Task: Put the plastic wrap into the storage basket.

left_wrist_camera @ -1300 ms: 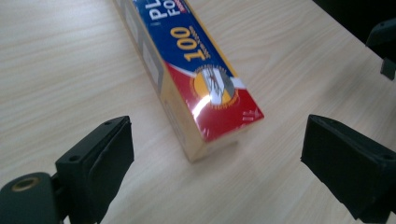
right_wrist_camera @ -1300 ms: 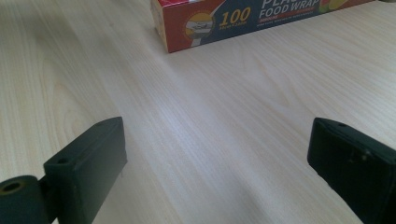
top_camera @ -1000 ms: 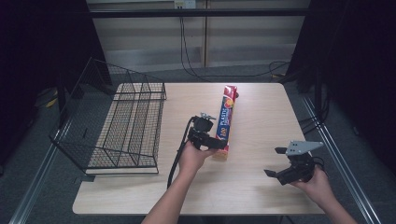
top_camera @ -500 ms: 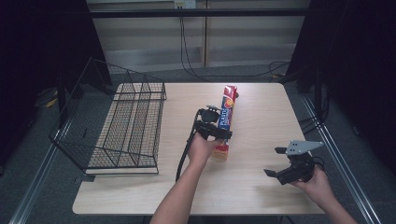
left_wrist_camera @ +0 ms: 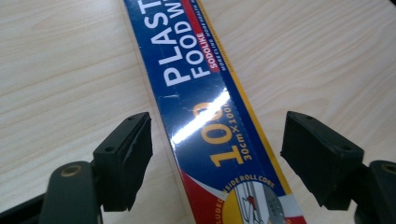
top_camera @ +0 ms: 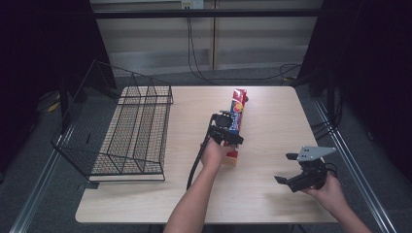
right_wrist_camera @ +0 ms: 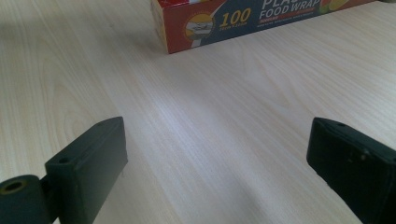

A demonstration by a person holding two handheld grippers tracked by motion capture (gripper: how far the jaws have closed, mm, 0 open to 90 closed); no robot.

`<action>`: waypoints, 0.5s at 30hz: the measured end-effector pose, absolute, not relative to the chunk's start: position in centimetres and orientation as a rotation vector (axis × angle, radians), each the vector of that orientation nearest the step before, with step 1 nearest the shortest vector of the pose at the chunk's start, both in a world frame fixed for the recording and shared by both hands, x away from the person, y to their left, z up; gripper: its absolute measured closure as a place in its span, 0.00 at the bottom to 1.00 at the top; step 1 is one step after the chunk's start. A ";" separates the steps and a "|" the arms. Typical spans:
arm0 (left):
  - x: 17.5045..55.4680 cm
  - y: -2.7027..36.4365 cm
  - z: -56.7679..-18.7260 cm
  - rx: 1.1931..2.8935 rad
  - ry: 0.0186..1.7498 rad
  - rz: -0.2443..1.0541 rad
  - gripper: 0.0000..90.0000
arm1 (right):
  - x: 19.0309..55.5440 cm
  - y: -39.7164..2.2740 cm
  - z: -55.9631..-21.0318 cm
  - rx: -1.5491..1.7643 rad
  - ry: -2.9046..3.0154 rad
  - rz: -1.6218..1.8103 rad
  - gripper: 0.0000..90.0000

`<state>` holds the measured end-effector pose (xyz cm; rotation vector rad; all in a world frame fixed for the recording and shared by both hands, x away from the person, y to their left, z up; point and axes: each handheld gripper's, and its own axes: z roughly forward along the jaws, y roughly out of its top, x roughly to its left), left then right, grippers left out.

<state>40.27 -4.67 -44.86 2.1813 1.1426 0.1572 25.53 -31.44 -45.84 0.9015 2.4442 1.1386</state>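
One plastic food wrap box lies between the left gripper's wide-apart jaws, untouched. The right gripper, also wide, holds nothing, with the box ahead of it. One wire basket stands well off beyond the left gripper.

One food-wrap box, one wire basket, two grippers

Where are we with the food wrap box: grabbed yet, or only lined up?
Done: the left gripper is over the food wrap box, jaws open on either side of it in the left gripper view. In hand: nothing; the box lies flat on the table, no jaw touching. Left: closing and lifting. The wire rack holds nothing, perhaps the destination. The right gripper sits open, apart from the box.
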 end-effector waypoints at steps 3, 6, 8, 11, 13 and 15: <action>40.4 -4.8 -45.0 2.192 1.139 0.144 0.31 | 25.5 -31.4 -45.9 0.902 2.444 1.141 0.06; 40.4 -5.0 -45.3 2.202 1.140 0.139 0.32 | 25.6 -31.4 -45.9 0.903 2.445 1.136 0.06; 40.5 -5.0 -45.5 2.210 1.149 0.132 0.33 | 25.5 -31.4 -45.9 0.900 2.448 1.136 0.06; 40.5 -5.0 -45.6 2.212 1.154 0.118 0.32 | 25.5 -31.3 -45.9 0.903 2.443 1.138 0.06; 40.6 -4.9 -45.6 2.223 1.156 0.110 0.33 | 25.5 -31.4 -45.9 0.899 2.443 1.140 0.06; 40.7 -4.8 -45.6 2.228 1.163 0.090 0.34 | 25.5 -31.3 -45.9 0.896 2.449 1.144 0.06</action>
